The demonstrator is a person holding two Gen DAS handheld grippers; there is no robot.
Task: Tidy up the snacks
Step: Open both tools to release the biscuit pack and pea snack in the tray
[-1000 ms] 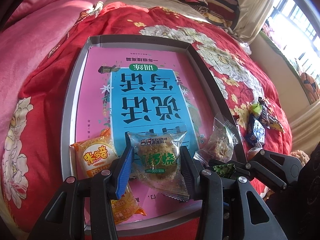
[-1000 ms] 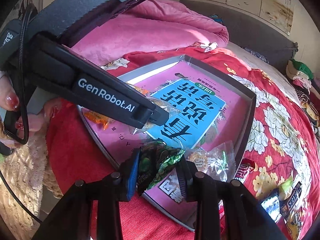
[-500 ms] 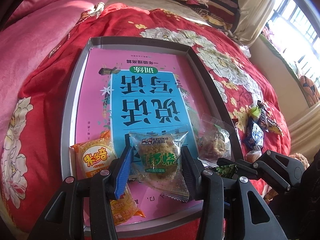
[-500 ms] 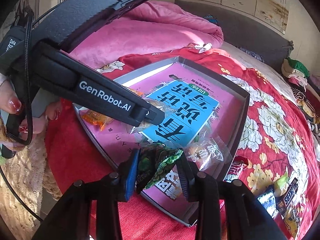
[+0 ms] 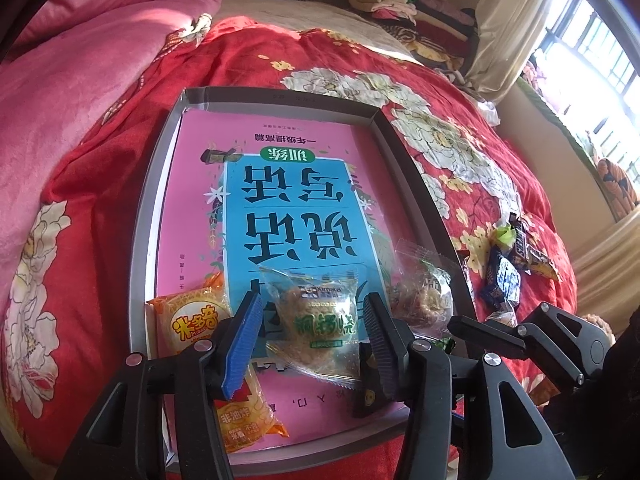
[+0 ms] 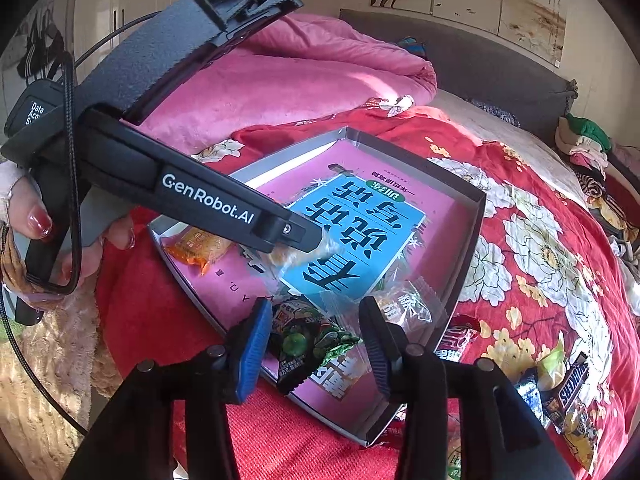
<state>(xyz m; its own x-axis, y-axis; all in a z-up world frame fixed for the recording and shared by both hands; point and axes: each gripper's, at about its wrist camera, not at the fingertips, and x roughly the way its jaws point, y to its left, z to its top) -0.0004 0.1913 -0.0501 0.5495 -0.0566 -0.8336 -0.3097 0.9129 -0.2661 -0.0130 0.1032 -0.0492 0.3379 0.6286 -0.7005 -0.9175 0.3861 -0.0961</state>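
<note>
A grey tray (image 5: 280, 96) lined with a pink and blue book cover lies on the red bedspread. In the left wrist view, a clear-wrapped brown cake (image 5: 316, 324) lies flat at the tray's near end between the fingers of my left gripper (image 5: 312, 344). Its jaws are opening and the pads stand just off the wrapper. In the right wrist view, a green snack packet (image 6: 308, 344) rests on the near corner of the tray (image 6: 472, 240). My right gripper (image 6: 314, 350) straddles it, jaws opening, with gaps on both sides.
Two orange packets (image 5: 192, 320) (image 5: 244, 416) and another clear-wrapped cake (image 5: 424, 300) lie in the tray. Loose candy bars (image 6: 568, 388) sit on the bedspread to the right. A pink quilt (image 5: 80, 80) is bunched at the left. A person's hand (image 6: 36, 224) holds the left gripper's handle.
Both pairs of jaws have widened. The green packet has dropped from the right gripper's pinch onto the tray corner. The clear-wrapped cake now lies loose between the left fingers.
</note>
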